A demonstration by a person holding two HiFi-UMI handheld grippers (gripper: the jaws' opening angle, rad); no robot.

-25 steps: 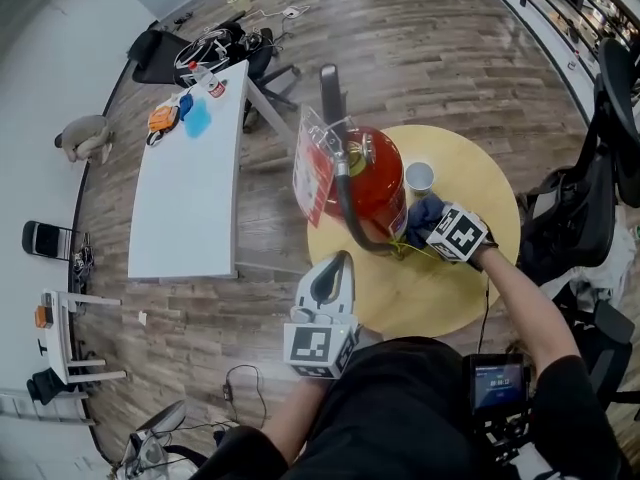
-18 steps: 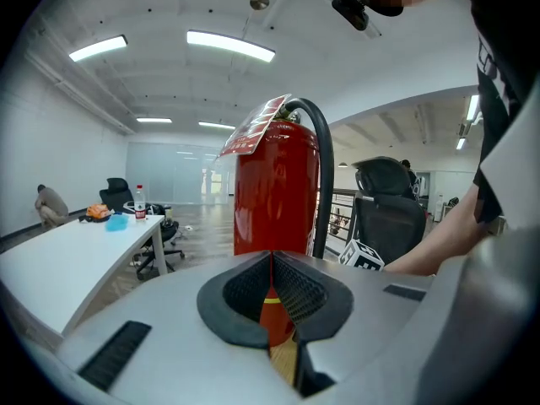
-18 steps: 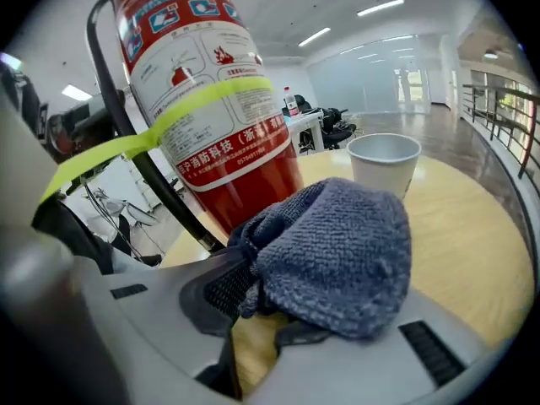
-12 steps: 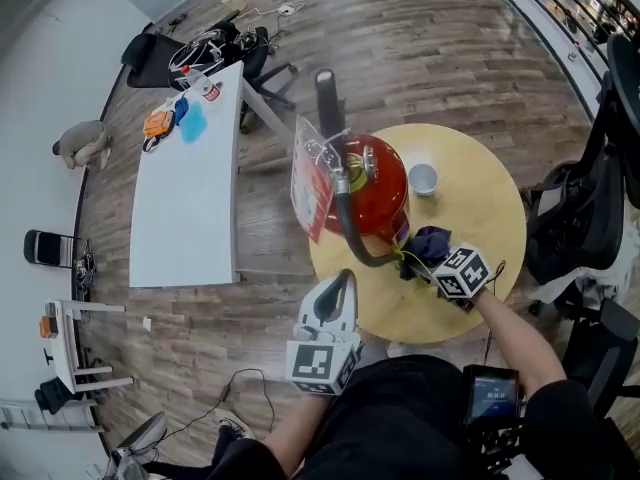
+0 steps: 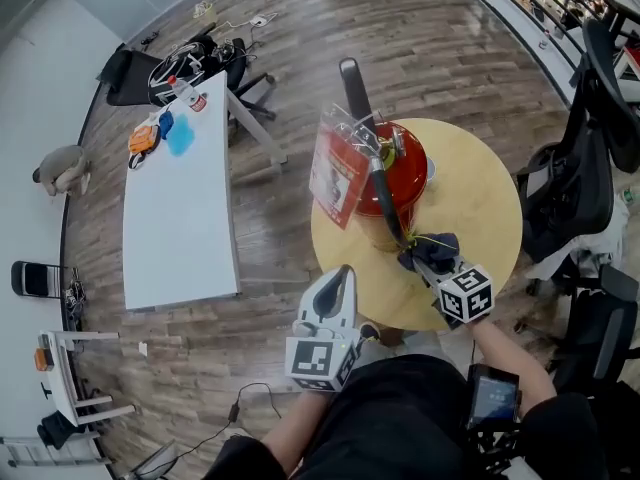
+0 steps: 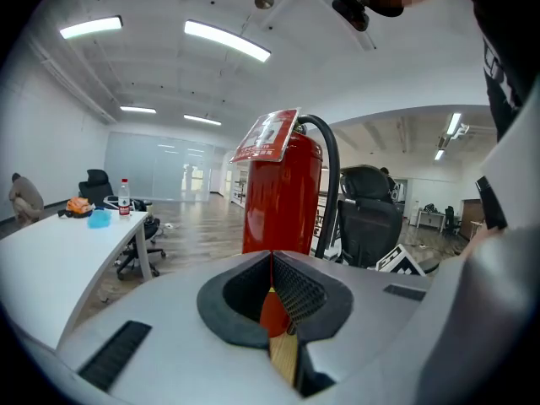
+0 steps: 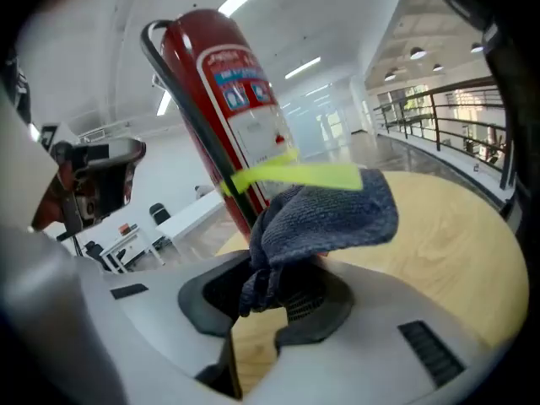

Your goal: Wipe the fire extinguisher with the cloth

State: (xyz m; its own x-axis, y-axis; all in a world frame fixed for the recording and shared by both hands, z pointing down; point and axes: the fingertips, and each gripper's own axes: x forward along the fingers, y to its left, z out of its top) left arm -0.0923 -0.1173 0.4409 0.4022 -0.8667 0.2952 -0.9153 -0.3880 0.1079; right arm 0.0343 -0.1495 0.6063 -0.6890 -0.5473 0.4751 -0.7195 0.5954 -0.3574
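Red extinguisher upright on worktop, right hand-held gripper grasping cloth beside it, left hand-held gripper clenched, empty.

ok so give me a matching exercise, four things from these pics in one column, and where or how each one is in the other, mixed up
Things:
1. cloth
2. extinguisher
3. left gripper
4. bottle

Place or state:
A. upright on the round table
B. shut, nothing held
C. on the white table
D. in the jaws of the right gripper

Pairs: 1-D, 2-A, 3-B, 4-C
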